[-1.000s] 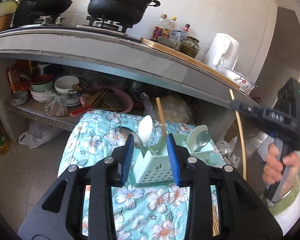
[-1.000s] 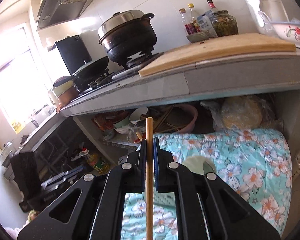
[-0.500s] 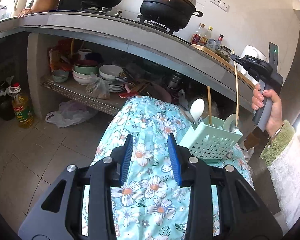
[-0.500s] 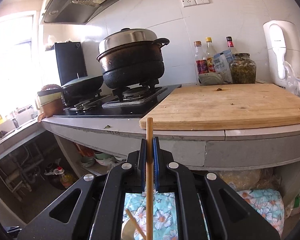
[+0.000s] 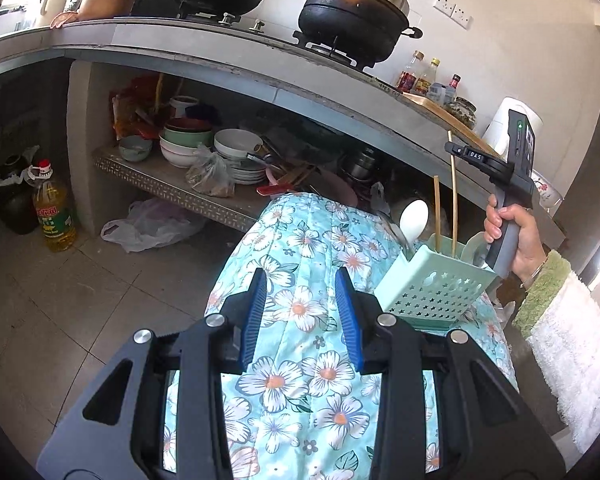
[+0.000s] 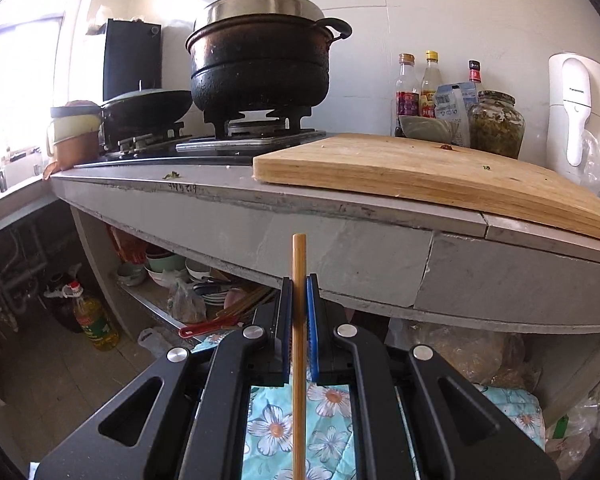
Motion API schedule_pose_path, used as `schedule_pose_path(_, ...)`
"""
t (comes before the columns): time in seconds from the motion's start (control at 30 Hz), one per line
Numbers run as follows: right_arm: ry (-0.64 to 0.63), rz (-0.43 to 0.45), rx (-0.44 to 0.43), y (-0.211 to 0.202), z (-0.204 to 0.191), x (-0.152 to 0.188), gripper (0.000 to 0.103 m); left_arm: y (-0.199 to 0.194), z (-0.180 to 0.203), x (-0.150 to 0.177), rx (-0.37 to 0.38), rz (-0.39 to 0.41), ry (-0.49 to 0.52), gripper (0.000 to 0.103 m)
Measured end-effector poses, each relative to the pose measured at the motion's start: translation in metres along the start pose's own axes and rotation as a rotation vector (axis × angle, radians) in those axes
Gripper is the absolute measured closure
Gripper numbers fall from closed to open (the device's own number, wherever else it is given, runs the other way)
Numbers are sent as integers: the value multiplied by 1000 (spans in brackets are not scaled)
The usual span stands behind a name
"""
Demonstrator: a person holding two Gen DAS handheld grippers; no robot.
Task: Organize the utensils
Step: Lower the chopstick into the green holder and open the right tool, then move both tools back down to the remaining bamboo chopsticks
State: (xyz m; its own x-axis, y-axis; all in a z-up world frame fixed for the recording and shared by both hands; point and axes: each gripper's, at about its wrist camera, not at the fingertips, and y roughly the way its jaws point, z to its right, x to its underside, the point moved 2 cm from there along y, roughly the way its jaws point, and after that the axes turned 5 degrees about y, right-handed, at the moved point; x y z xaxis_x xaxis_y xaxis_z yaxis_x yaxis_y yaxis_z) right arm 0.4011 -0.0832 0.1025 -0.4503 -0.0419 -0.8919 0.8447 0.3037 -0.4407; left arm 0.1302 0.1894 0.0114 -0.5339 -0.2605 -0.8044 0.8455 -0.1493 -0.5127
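The left gripper (image 5: 302, 316) fills the lower middle of its own view with its blue pads partly apart and nothing between them; below the gap lies only the floral cloth (image 5: 300, 384). To the left of the cloth, bare grey floor tiles (image 5: 60, 288) give open room as far as the oil bottle (image 5: 54, 216) and a crumpled plastic bag (image 5: 152, 224) at the foot of the shelf. To the right the room is tighter: the mint-green utensil holder (image 5: 436, 292) stands on the cloth just right of the left gripper's right finger, near the cloth's right edge.

The right gripper (image 6: 299, 320), in the lower middle of its view, is closed on a bamboo chopstick (image 6: 299, 360), which stands upright between the pads and rises above them towards the grey edge of the counter (image 6: 340, 236). In the left wrist view the same gripper sits at the right edge of the frame, held by a hand (image 5: 512, 236) in a green-cuffed white sleeve, and its chopstick drops into the holder.

The holder contains a white spoon (image 5: 414, 216), a second chopstick (image 5: 437, 212) upright beside the held one, and another pale spoon at its right side, partly hidden behind the gripper handle.

On the counter above, a wooden cutting board (image 6: 420, 172) overhangs the edge, with a black pot (image 6: 260, 64) on the stove to the left and bottles and a jar behind. The shelf under the counter holds stacked bowls (image 5: 188, 144) and plates.
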Motion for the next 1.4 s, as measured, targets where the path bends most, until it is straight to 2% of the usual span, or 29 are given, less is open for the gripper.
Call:
schedule_pose_path(0.23, -11, -57, -23, -6, -2, 11, 96, 6, 2, 0, 13, -8, -4, 69)
schedule_pose_path(0.53, -83, -170, -21, -22, -7, 48, 95, 13, 9, 3, 47, -30, -2, 69)
schedule_pose_path(0.6, -77, -181, -19, -27, -6, 51, 93, 13, 12, 4, 53, -32, 5, 69)
schedule_pose_path(0.67, -60, -185, -21, -34, -3, 53, 83, 13, 15, 4, 58, -33, 8, 68)
schedule_pose_path(0.77, -24, -188, -35, -46, 2, 55, 77, 13, 17, 6, 67, -35, 14, 66)
schedule_pose_path(0.93, 36, -171, -60, -79, 11, 59, 75, 14, 25, 9, 86, -43, 26, 66)
schedule_pose_path(1.1, 143, -184, -109, -126, 29, 73, 74, 16, 36, 14, 121, -59, 50, 61)
schedule_pose_path(1.27, 268, -254, -140, -174, 55, 107, 74, 24, 56, 22, 169, -99, 93, 56)
schedule_pose_path(1.4, 426, -360, -167, -201, 79, 157, 74, 32, 76, 35, 208, -142, 137, 49)
